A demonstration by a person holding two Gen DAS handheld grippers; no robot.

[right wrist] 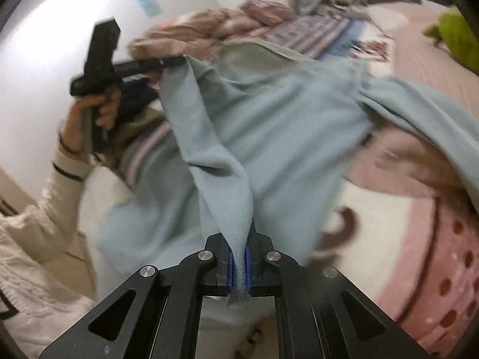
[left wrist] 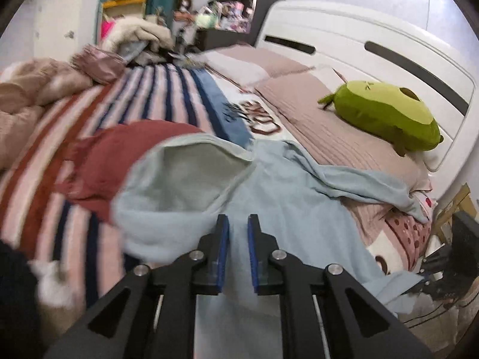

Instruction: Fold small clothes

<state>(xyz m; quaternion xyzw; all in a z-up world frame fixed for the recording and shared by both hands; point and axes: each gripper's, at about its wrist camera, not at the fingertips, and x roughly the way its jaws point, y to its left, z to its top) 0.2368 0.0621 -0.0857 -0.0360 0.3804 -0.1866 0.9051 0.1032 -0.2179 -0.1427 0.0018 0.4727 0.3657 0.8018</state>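
Note:
A light blue hooded garment is spread over the bed, its hood open toward the left. In the left wrist view my left gripper is nearly shut with light blue cloth between its blue pads. In the right wrist view the left gripper pinches the garment's top left corner and holds it up. My right gripper is shut on a hem edge of the light blue garment, which hangs stretched between the two grippers. A dark red garment lies under the hood.
A striped blanket covers the bed's left side, with a pink quilt beyond it. A green plush toy lies on pink pillows by the white headboard. A pile of clothes sits at the far end.

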